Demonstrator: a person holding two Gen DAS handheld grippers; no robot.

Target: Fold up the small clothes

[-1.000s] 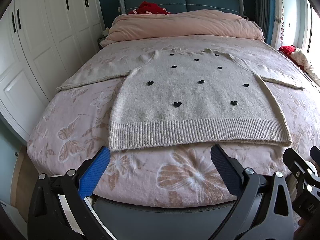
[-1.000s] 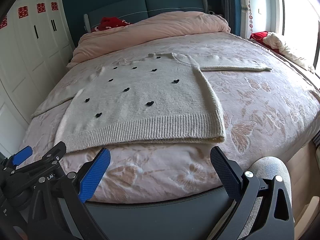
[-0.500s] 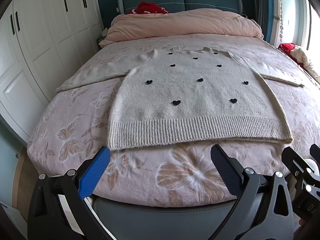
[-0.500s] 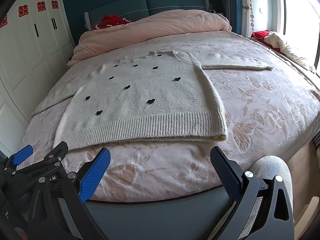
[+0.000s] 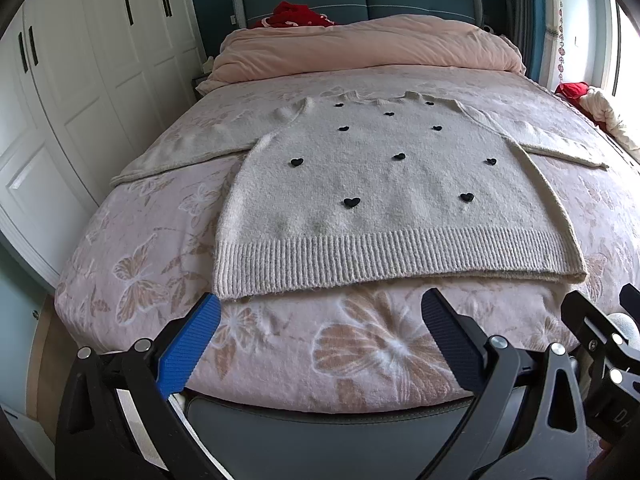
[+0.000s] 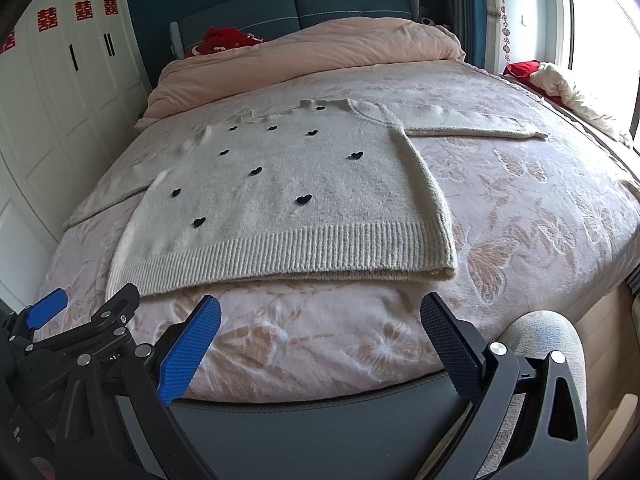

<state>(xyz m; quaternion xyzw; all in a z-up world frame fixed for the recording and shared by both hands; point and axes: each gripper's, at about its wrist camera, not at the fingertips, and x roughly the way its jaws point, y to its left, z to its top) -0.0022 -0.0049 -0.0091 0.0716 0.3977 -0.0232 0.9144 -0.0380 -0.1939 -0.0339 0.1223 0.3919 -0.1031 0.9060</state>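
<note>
A cream knit sweater [image 5: 384, 184] with small black hearts lies flat on the bed, sleeves spread to both sides, ribbed hem toward me. It also shows in the right wrist view [image 6: 288, 196]. My left gripper [image 5: 320, 320] is open and empty, just short of the hem near the bed's foot. My right gripper [image 6: 320, 320] is open and empty, also just short of the hem, toward its right corner. The left gripper's body shows in the right wrist view [image 6: 76, 332].
The bed has a pink butterfly-print cover [image 5: 132, 264] and a folded pink duvet [image 5: 360, 48] at the head. White wardrobes [image 5: 80, 80] stand to the left. Red and white cloths [image 6: 560, 84] lie by the window at right. A grey footboard [image 6: 320, 412] lies below the grippers.
Both grippers have moved slightly closer to the bed and sweater hem. The jaws stay open. The sweater has not moved.
</note>
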